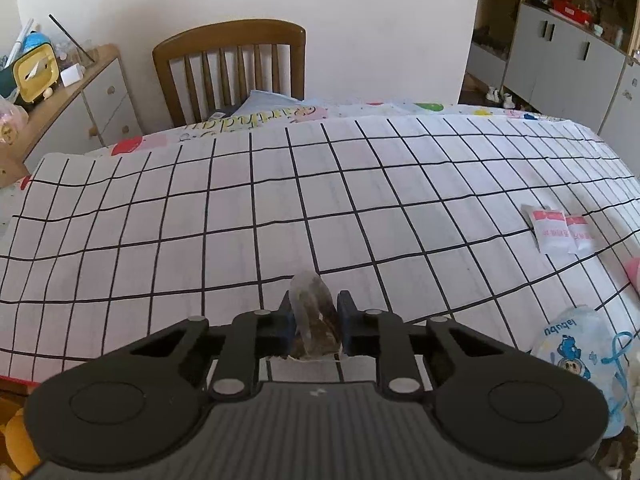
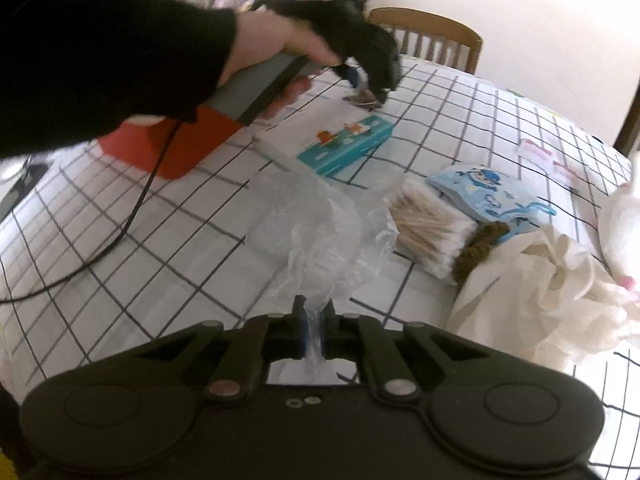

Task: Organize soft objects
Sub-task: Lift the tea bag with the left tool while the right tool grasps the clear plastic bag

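one tea bag (image 1: 314, 316), one plastic bag (image 2: 316, 224), each pinched by one gripper

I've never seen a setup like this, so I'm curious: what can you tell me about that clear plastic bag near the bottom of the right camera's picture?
The clear plastic bag is thin, see-through film, crumpled and creased, lying on the black-gridded white tablecloth. It looks almost empty, though something whitish shows through it. Its near end is drawn into a narrow strip pinched between the blue pads of the right gripper, which is shut on it. Its far right edge lies against a pack of cotton swabs.
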The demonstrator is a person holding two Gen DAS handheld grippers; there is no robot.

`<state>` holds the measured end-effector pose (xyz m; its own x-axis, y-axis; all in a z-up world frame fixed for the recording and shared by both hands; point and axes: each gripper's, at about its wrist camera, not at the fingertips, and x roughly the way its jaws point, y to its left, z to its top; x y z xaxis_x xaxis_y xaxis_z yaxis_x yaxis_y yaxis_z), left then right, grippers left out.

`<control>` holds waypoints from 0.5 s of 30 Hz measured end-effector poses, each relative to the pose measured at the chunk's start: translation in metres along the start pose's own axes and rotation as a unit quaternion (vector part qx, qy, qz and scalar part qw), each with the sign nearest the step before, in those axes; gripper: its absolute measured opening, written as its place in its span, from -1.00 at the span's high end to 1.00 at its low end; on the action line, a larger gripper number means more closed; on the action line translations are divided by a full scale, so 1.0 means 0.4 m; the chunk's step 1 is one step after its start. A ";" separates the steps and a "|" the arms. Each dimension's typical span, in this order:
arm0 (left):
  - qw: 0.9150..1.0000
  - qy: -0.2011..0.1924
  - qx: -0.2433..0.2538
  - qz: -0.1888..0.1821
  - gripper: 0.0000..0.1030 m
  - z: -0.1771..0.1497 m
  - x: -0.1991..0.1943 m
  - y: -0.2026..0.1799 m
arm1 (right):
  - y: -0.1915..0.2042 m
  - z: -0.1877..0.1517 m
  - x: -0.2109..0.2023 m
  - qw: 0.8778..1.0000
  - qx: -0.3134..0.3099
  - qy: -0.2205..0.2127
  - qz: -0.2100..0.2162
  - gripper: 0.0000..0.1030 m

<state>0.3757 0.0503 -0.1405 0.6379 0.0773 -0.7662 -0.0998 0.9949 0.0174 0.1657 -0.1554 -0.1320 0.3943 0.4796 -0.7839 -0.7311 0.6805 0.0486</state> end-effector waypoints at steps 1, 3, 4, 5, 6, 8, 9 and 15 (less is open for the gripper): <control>1.000 -0.002 -0.001 -0.002 0.63 0.000 -0.006 0.002 | -0.004 0.001 -0.006 1.000 0.005 -0.003 -0.001 0.91; 1.000 -0.006 -0.003 -0.005 0.63 0.001 -0.020 0.005 | -0.016 0.006 -0.019 1.000 0.019 -0.009 0.000 0.91; 1.000 -0.007 -0.004 -0.006 0.63 0.001 -0.029 0.007 | -0.023 0.011 -0.024 1.000 0.028 -0.012 0.002 0.91; 1.000 -0.008 -0.006 -0.006 0.63 0.002 -0.036 0.010 | -0.028 0.013 -0.031 0.999 0.037 -0.014 0.004 0.91; 1.000 -0.009 -0.008 -0.006 0.63 0.001 -0.046 0.012 | -0.032 0.015 -0.036 0.999 0.044 -0.016 0.006 0.91; 1.000 -0.011 -0.011 -0.008 0.63 0.000 -0.066 0.018 | -0.040 0.022 -0.047 0.998 0.053 -0.022 0.005 0.91; 1.000 -0.013 -0.012 -0.009 0.63 -0.001 -0.077 0.019 | -0.044 0.026 -0.053 0.998 0.057 -0.024 0.003 0.91; 0.999 -0.023 -0.023 -0.016 0.63 -0.008 -0.155 0.039 | -0.066 0.056 -0.077 0.997 0.062 -0.039 -0.008 0.91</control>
<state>0.3322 0.0609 -0.0948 0.6749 0.0504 -0.7362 -0.1134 0.9929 -0.0360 0.1853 -0.1756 -0.0952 0.4507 0.5062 -0.7353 -0.6521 0.7492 0.1161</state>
